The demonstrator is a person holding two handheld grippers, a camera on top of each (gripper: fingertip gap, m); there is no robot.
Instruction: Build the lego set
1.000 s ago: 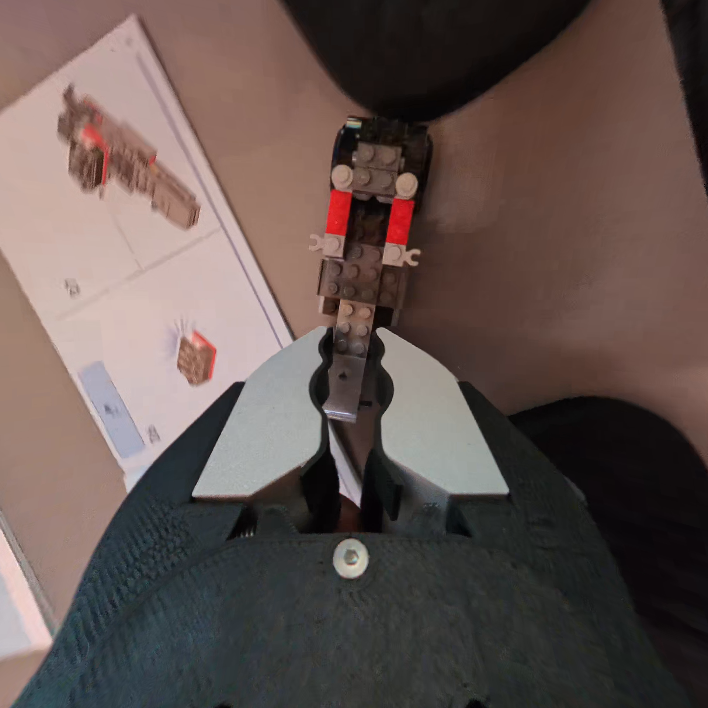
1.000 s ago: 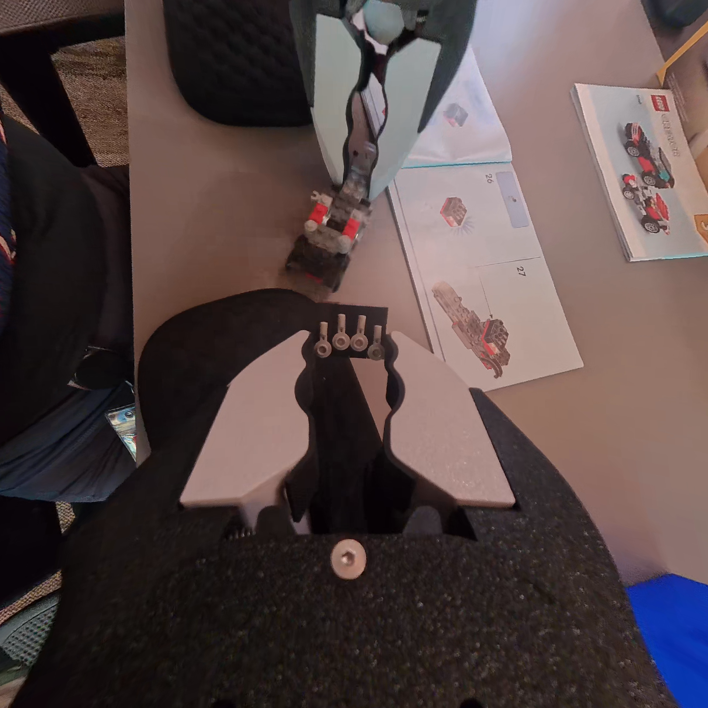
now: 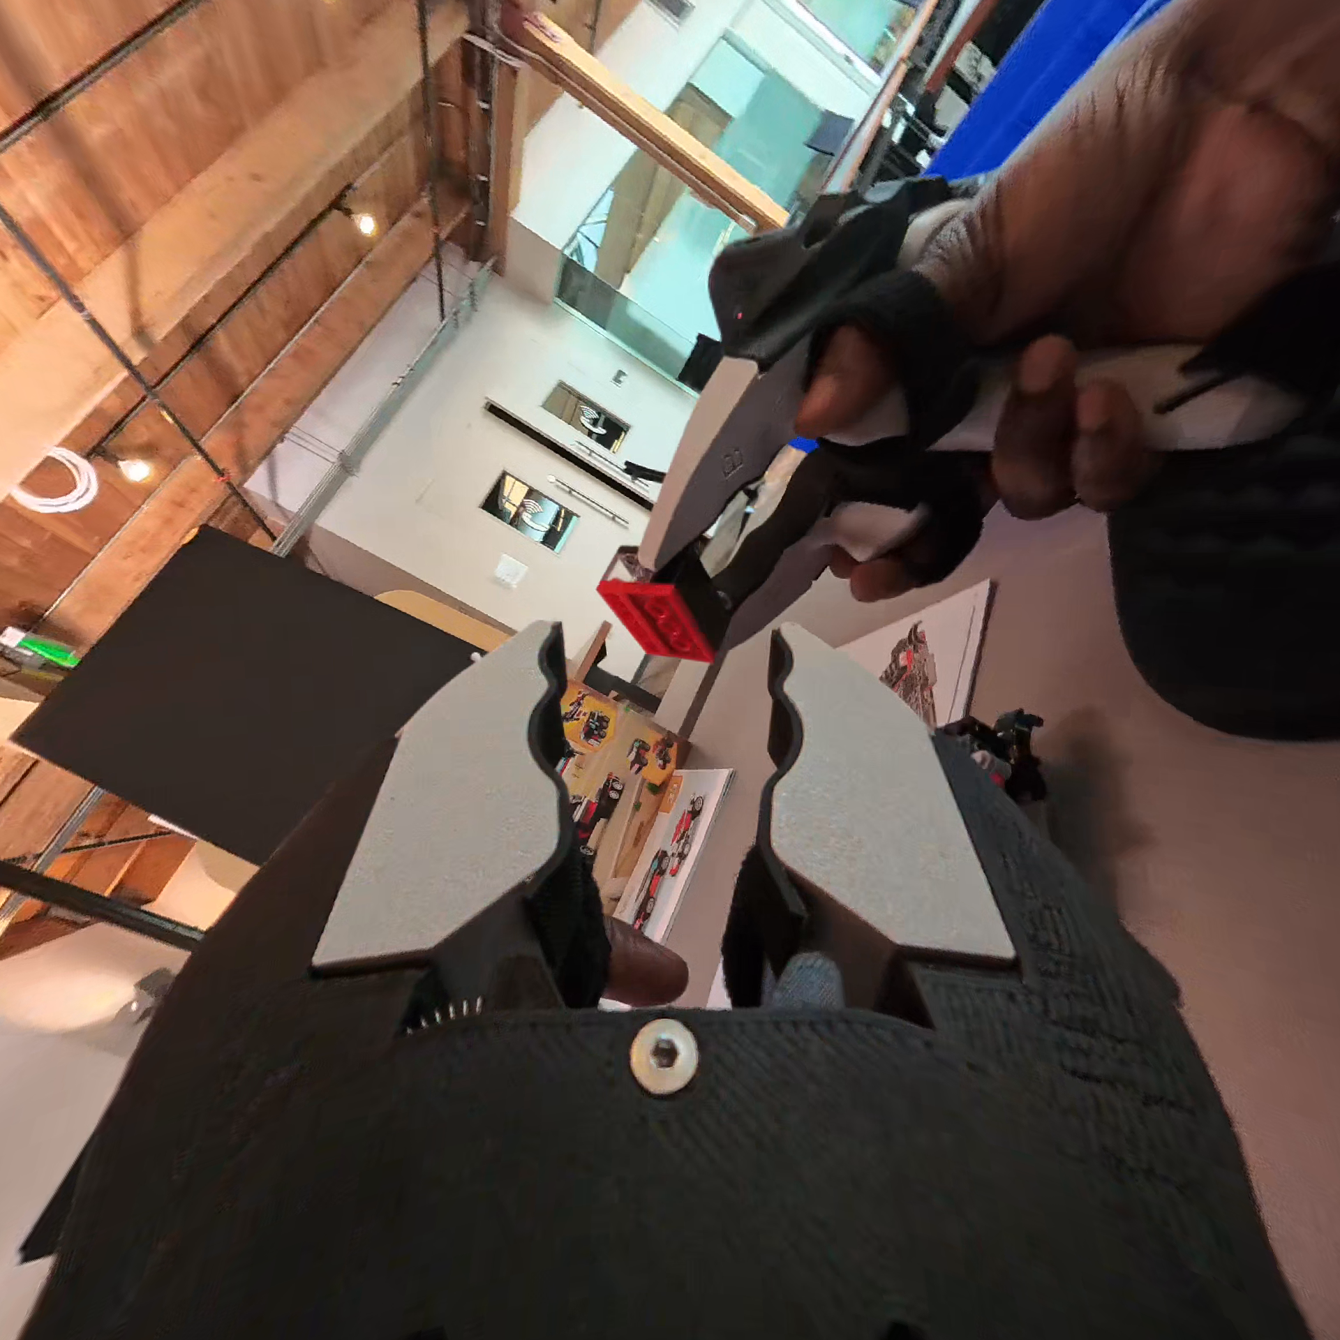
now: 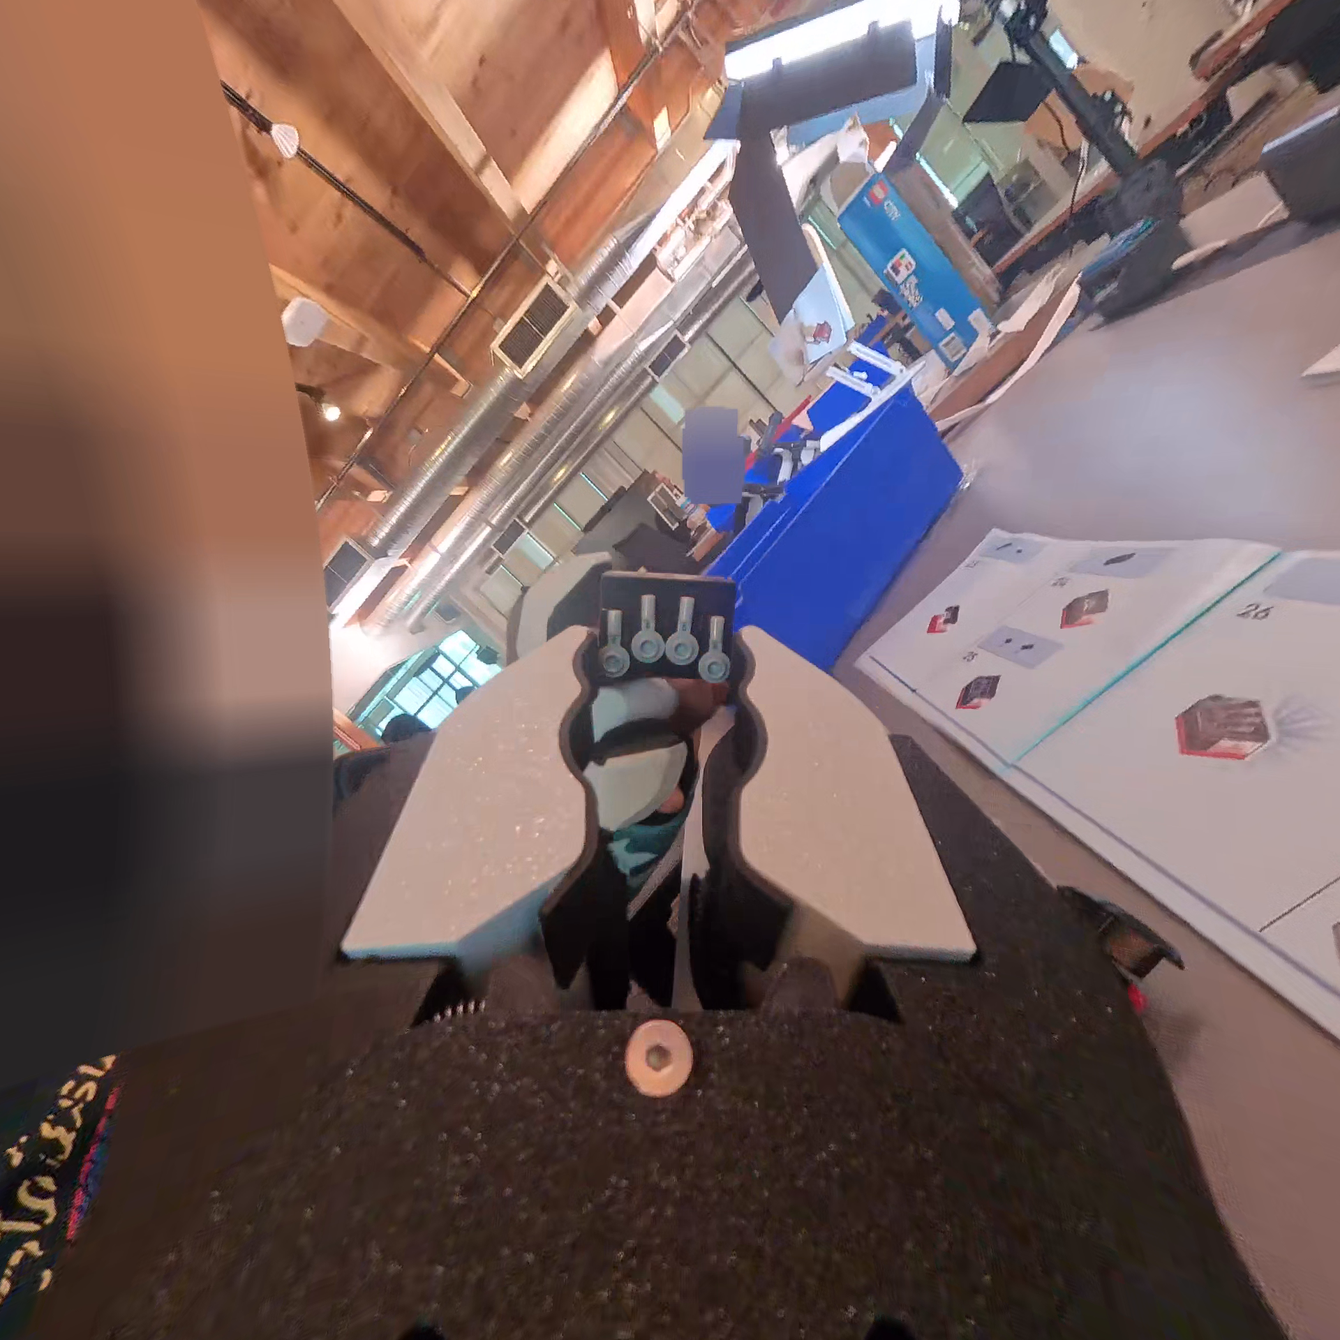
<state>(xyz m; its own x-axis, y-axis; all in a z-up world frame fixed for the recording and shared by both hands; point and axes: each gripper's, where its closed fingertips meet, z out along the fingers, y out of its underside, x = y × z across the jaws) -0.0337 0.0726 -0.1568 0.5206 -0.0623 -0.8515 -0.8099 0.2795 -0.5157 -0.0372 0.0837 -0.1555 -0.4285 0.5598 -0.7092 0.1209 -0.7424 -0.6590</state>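
The left wrist view alone shows the red underside of the small brick assembly: a flat red plate beneath a black block, pinched at the tips of the right gripper, just above centre of the frame. A gloved hand grips that tool at upper right. The right wrist view shows the opposite face of the assembly: a black plate carrying four light grey lever-shaped pieces in a row, clamped between the right gripper's narrowly parted grey fingers, at frame centre.

The left gripper stands wide apart and holds nothing; the assembly hangs just beyond and above its tips, not touching them.

The partly built lego model lies on the smooth grey table at centre right of the left view, near a glossy booklet. An open instruction booklet lies at the right of the right view. Both grippers have matte, grainy grey fingers with scalloped inner edges, set in rough black printed bodies.
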